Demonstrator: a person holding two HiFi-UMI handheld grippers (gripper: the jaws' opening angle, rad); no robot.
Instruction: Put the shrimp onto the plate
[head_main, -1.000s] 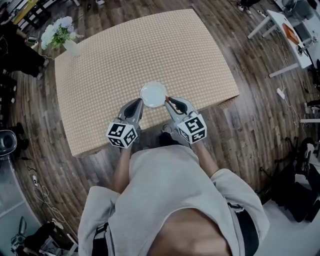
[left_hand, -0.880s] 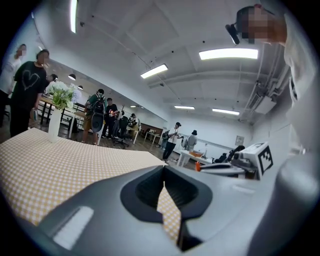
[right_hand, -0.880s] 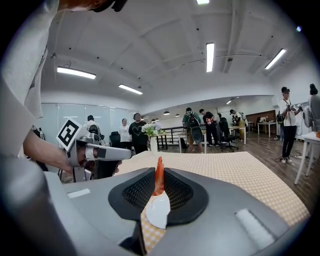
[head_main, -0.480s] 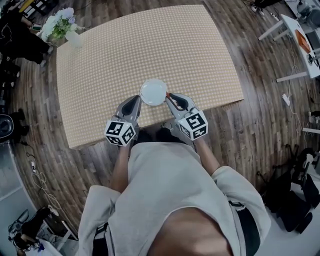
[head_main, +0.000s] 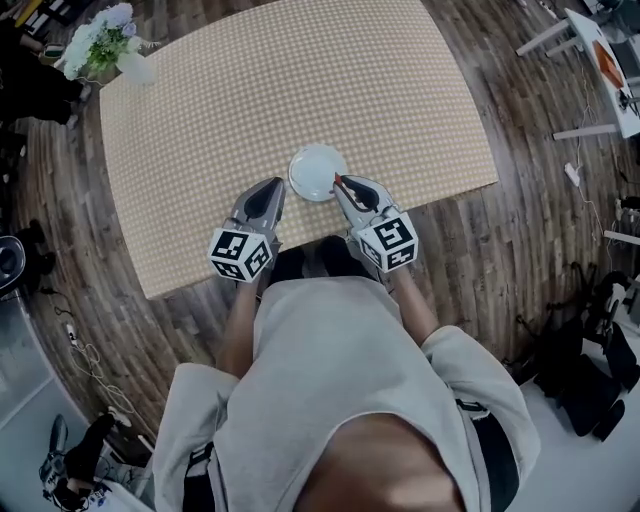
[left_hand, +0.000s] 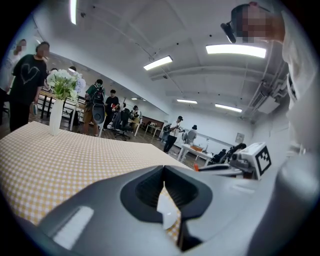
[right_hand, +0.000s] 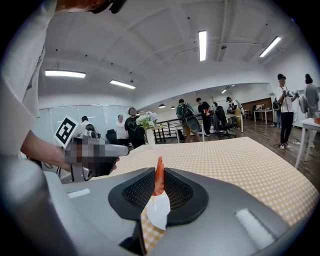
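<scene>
A white plate (head_main: 317, 172) sits near the front edge of the checked table (head_main: 250, 90). My right gripper (head_main: 341, 183) is at the plate's right rim, shut on an orange shrimp (head_main: 338, 180). In the right gripper view the shrimp (right_hand: 159, 176) stands upright between the jaws, with the plate (right_hand: 159, 214) showing below them. My left gripper (head_main: 276, 184) rests at the plate's left, shut with nothing in it. In the left gripper view its tips (left_hand: 163, 169) meet over the plate (left_hand: 168, 214).
A white vase of flowers (head_main: 112, 52) stands at the table's far left corner. The table's front edge (head_main: 440, 200) runs just behind the grippers. A white desk (head_main: 600, 55) stands off to the right on the wooden floor. Several people stand beyond the table.
The head camera has shifted, so the table sits higher in view. Both grippers keep their places beside the plate, and the right one still holds the shrimp.
</scene>
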